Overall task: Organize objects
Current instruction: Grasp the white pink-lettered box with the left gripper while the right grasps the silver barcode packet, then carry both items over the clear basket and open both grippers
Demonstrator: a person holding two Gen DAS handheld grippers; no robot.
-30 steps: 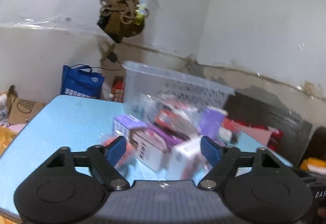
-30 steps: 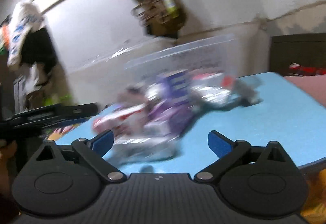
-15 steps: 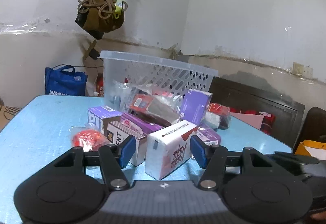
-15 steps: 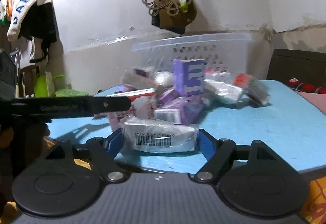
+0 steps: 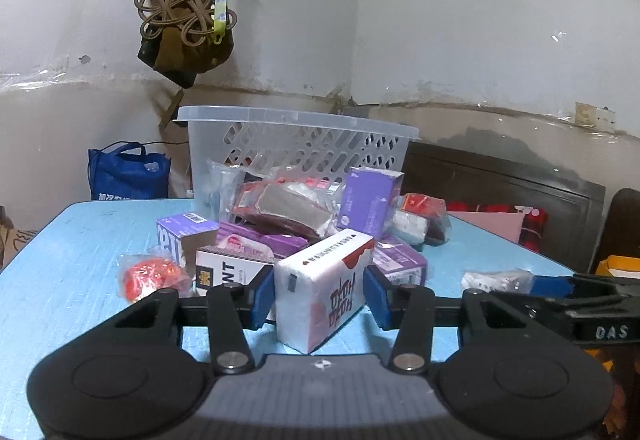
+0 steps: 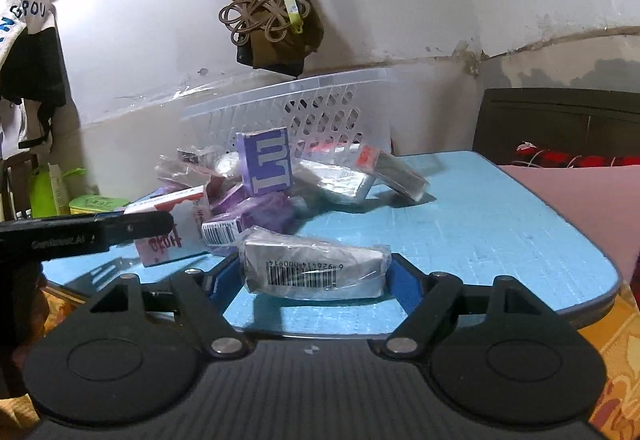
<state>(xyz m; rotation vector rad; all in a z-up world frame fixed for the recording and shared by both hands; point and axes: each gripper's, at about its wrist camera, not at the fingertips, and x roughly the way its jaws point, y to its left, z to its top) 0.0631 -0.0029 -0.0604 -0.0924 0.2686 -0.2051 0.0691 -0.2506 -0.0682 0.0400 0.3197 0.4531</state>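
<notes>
A pile of boxes and wrapped packets lies on a blue table [image 5: 60, 280] in front of a clear plastic basket [image 5: 296, 144]. My left gripper [image 5: 320, 294] is shut on a white and pink tissue pack [image 5: 324, 288] at the pile's near edge. My right gripper [image 6: 314, 274] is shut on a plastic-wrapped silver packet with a barcode [image 6: 314, 268] near the table's front edge. The basket [image 6: 304, 108] and a purple box [image 6: 266, 160] stand behind it. The tissue pack also shows in the right wrist view [image 6: 168, 240].
A red wrapped ball [image 5: 150, 278], a white box [image 5: 228, 270] and purple boxes [image 5: 370, 200] lie in the pile. A blue bag [image 5: 128, 172] stands behind the table at left. A dark headboard [image 5: 500, 184] is at right. A bag hangs on the wall [image 5: 184, 20].
Both grippers came down to the table and closed: the left on the tissue pack, the right on the silver packet. Both were open and empty one second ago.
</notes>
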